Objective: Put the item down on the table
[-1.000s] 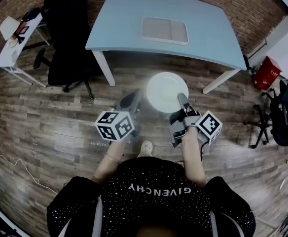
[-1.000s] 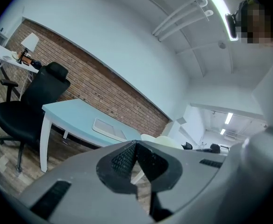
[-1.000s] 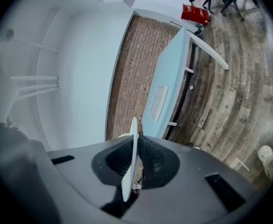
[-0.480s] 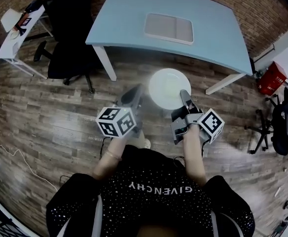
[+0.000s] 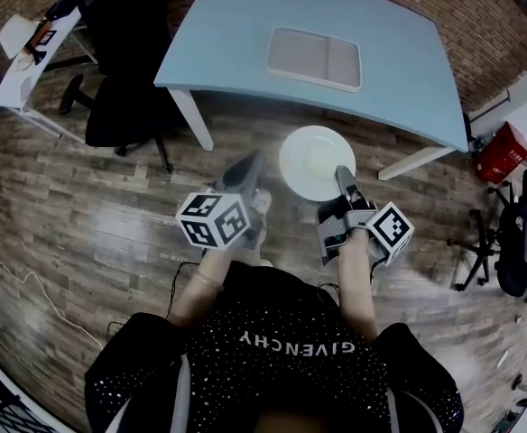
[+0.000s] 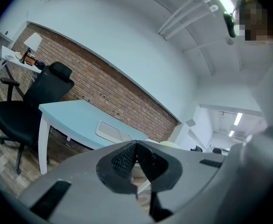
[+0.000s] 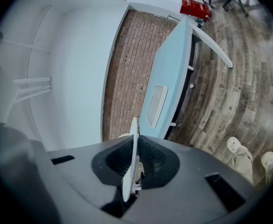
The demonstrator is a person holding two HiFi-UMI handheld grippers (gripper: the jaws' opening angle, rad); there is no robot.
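A white plate is gripped by the right tongs, whose jaws are clamped on its near rim. In the right gripper view it is seen edge-on as a thin sliver between the two dark pads. The plate is carried level above the wooden floor, just short of the pale blue table and not yet over it. The left tongs are pressed together with nothing between them, as the left gripper view shows, and are pointed toward the table, near the plate but apart from it. A shallow grey tray is set on the table, well apart from the plate. A black chair is parked at the table's left end, with a small white desk beyond it and a brick wall behind. A red container is seen on the floor past the table's right leg. A pale shoe is visible just beside the left tongs, and the person's dark speckled top fills the bottom of the head view.
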